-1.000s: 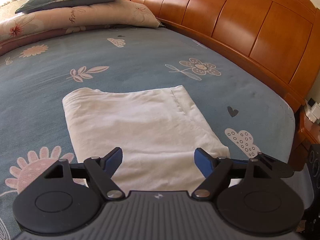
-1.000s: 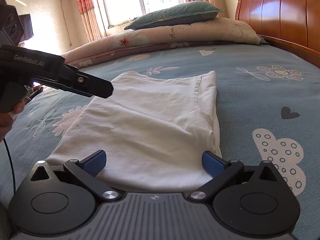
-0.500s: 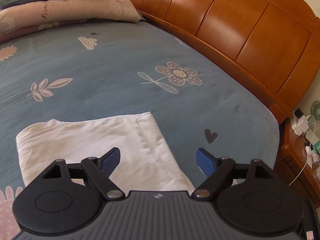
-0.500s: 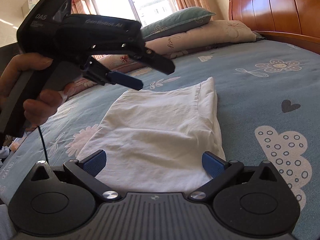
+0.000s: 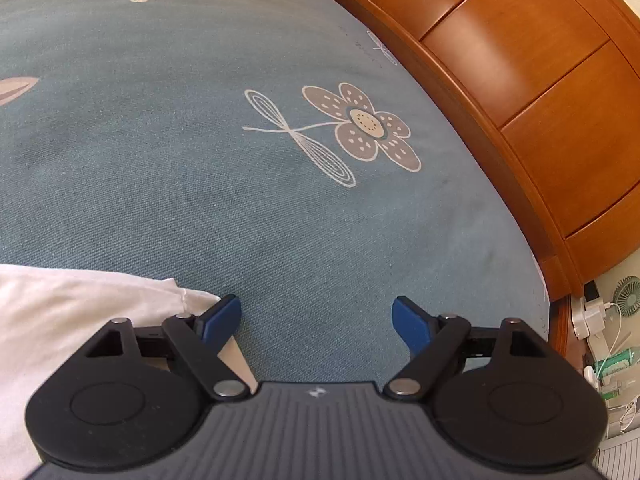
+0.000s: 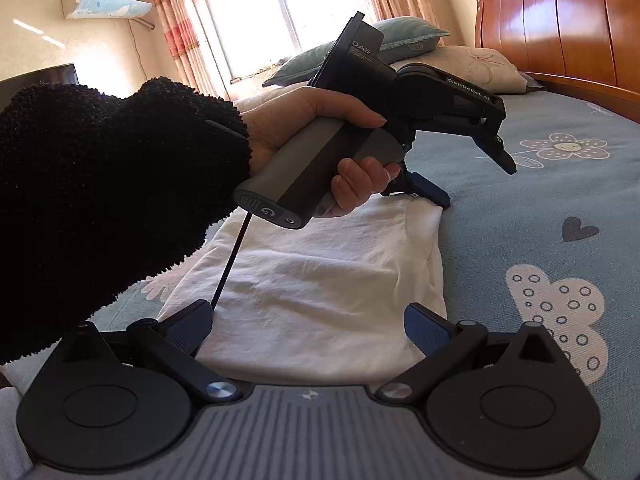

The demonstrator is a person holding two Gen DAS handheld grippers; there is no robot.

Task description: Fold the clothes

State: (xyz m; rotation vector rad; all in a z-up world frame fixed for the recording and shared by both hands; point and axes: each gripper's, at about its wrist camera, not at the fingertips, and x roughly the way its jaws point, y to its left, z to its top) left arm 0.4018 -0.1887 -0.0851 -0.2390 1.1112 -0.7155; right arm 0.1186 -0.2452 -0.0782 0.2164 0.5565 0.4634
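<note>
A folded white garment (image 6: 320, 280) lies flat on the blue flowered bedsheet (image 6: 560, 184). My right gripper (image 6: 308, 320) is open at the garment's near edge, one finger to each side, with nothing between them. In the right wrist view a hand (image 6: 312, 120) in a black fuzzy sleeve (image 6: 100, 200) holds my left gripper (image 6: 472, 178) over the garment's far right corner. In the left wrist view that gripper (image 5: 316, 318) is open, and its left fingertip (image 5: 224, 314) is at the corner of the garment (image 5: 60, 312). Only bare sheet (image 5: 200, 160) lies between its fingers.
A wooden headboard (image 5: 540, 80) runs along the bed's right side. Pillows (image 6: 472, 68) are stacked at the far end under a bright window (image 6: 280, 12). A nightstand with a small fan (image 5: 628, 300) and cables stands beyond the bed corner.
The left gripper has swept across and forward over the garment to its far right corner, and the hand and sleeve have entered the right wrist view. The right gripper has stayed put.
</note>
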